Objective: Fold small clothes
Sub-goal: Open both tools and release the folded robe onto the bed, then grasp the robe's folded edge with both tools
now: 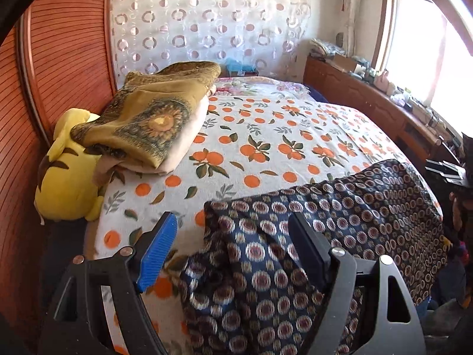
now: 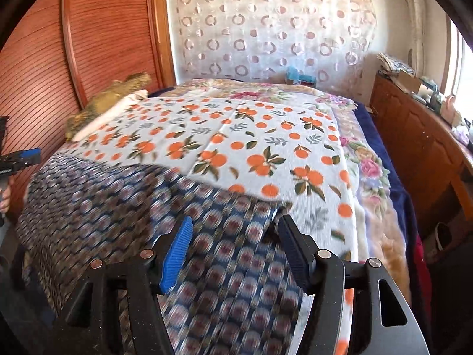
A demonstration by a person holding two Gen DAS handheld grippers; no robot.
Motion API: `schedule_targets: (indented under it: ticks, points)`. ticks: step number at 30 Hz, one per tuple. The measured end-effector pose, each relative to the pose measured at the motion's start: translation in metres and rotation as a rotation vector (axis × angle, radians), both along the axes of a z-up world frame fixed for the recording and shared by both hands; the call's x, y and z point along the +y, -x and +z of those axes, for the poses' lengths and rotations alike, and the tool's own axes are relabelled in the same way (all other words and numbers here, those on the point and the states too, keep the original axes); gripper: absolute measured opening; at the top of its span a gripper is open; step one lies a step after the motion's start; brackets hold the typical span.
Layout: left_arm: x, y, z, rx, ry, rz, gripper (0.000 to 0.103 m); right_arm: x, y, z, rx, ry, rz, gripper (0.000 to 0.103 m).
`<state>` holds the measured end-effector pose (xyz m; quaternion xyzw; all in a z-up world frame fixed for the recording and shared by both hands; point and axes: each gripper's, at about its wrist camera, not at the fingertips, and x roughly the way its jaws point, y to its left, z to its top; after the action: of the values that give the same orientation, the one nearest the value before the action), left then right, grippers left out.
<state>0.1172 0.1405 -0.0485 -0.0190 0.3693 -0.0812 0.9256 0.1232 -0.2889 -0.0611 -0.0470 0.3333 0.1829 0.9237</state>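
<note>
A: Where is the garment?

B: The garment (image 1: 340,236), dark blue with round medallions, lies at the near edge of the bed (image 1: 266,124), on the sheet (image 1: 251,153) printed with oranges. In the left wrist view it spreads from under the gripper out to the right, with folds bunched up close to the camera.

A: And the left gripper?

B: The left gripper (image 1: 233,236) has its jaws spread wide. The blue pad (image 1: 156,254) hangs over bare sheet; the black finger (image 1: 310,254) is over the cloth. Nothing is pinched.

A: The right one?

B: The right gripper (image 2: 235,239) is also spread, jaws apart above the garment (image 2: 207,266). The cloth runs between and under the fingers, but the pads do not press on it. That view is smeared with motion blur, so I cannot say whether a fingertip brushes the fabric.

A: What else is on the bed?

B: A folded blanket (image 1: 147,124), mustard with a sunflower, sits at the left side, far from the garment. A yellow plush (image 1: 68,177) is wedged beside it against the wooden wardrobe (image 1: 65,59). A floral cover (image 2: 369,165) shows under the sheet at the right edge.

A: Can you see the person?

B: Only a hand (image 2: 5,198) at the left border of the right wrist view, holding the other gripper.
</note>
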Motion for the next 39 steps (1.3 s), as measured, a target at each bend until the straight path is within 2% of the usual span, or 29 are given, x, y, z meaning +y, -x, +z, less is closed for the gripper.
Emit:
schedule_targets:
  ticks: [5,11,19,20,22,23,31,34,36,37,39]
  points:
    - [-0.003,-0.017,-0.014,0.049,0.002,-0.011,0.078,0.009,-0.038,-0.015,0.059,-0.005,0.003,0.065]
    - [-0.002,-0.026,-0.033,0.112,0.012,-0.008,0.078,0.005,-0.064,-0.026,0.105,0.038,-0.06,0.065]
    - [0.001,-0.03,-0.044,0.147,0.048,-0.011,0.078,0.003,-0.068,-0.033,0.136,0.02,-0.064,0.066]
    - [0.001,-0.03,-0.045,0.147,0.053,-0.013,0.077,0.002,-0.069,-0.034,0.133,0.021,-0.064,0.066]
    - [0.0,-0.03,-0.045,0.14,0.075,-0.028,0.067,0.003,-0.066,-0.034,0.132,0.032,-0.064,0.066]
    - [0.0,-0.031,-0.044,0.14,0.081,-0.031,0.065,0.002,-0.067,-0.036,0.134,0.038,-0.067,0.066]
    - [0.003,-0.037,-0.044,0.141,0.104,-0.018,0.064,0.003,-0.062,-0.036,0.143,0.047,-0.058,0.066]
    - [0.001,-0.038,-0.045,0.138,0.091,-0.014,0.064,0.003,-0.064,-0.035,0.15,0.046,-0.047,0.061]
    - [-0.001,-0.038,-0.045,0.132,0.078,-0.011,0.063,0.003,-0.063,-0.035,0.151,0.043,-0.036,0.052]
    - [-0.002,-0.038,-0.046,0.131,0.073,-0.01,0.058,0.004,-0.062,-0.034,0.151,0.042,-0.031,0.049]
    - [-0.005,-0.038,-0.045,0.128,0.059,-0.011,0.047,0.007,-0.059,-0.033,0.153,0.038,-0.017,0.037]
